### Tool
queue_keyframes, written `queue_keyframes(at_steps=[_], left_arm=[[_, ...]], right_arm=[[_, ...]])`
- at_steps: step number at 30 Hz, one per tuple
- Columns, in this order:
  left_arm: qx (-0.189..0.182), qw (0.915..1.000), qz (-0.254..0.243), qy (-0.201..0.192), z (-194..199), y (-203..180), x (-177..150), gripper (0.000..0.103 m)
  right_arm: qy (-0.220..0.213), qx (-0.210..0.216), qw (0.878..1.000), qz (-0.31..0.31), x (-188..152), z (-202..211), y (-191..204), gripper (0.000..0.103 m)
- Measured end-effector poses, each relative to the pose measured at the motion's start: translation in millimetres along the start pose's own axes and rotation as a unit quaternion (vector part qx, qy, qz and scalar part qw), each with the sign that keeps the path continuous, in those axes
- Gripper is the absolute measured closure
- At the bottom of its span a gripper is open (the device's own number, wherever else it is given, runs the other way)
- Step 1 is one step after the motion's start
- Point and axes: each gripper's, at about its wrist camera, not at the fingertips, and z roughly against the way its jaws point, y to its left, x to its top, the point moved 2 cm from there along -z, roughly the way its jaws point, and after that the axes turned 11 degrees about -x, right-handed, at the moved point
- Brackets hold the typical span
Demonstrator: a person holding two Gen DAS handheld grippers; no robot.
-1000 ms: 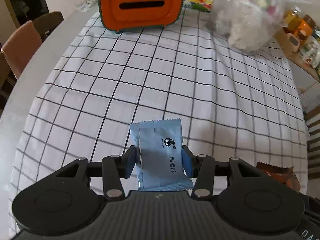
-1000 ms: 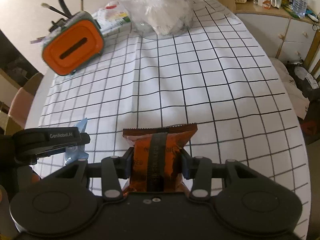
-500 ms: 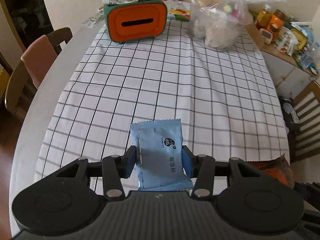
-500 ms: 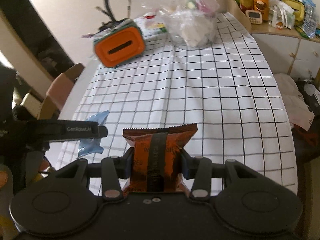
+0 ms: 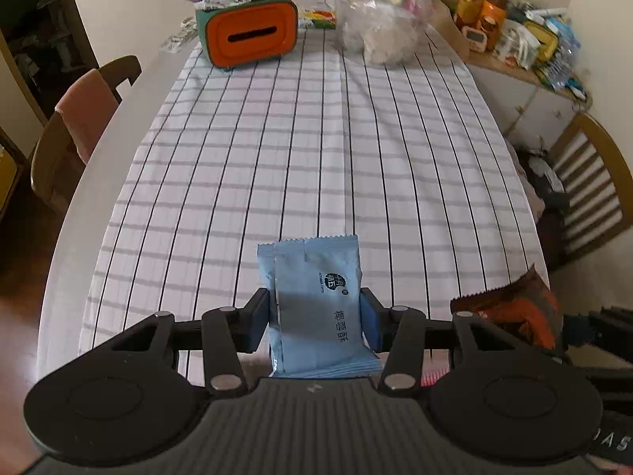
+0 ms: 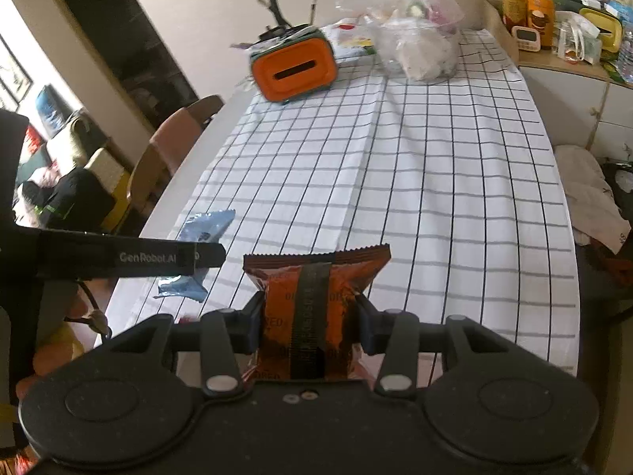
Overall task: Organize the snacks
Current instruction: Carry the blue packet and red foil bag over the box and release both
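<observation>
Aloft, left gripper round blue packet; right gripper round orange packet

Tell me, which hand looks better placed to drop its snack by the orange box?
Probably left: the left gripper holds its blue packet facing the orange box almost straight ahead; the right gripper's view has it off left.

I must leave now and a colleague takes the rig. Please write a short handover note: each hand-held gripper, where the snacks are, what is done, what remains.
Left hand-held gripper: shut on the blue snack packet, above the checked tablecloth.
Right hand-held gripper: shut on the orange-brown snack packet, also lifted.
Far end of the table: orange box with a slot, clear plastic bag.
Done: both packets picked up.
Left: put both down in their place; the pictures do not show where.
</observation>
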Motion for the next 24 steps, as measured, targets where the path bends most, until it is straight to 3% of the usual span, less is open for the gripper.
queue_keyframes(at_steps=[14,24], left_arm=[[-0.005,0.9983,-0.028,0.051,-1.0,-8.6,-92.7,0.056],[0.0,0.9944,-0.048,0.094,-24.5,-13.7,-126.7,0.056]], right_arm=[[0.025,0.002,0.999,0.027,-73.4,8.5,5.9,0.059],[0.059,-0.017,0.997,0.048,-116.0,-15.8,11.1,0.059]])
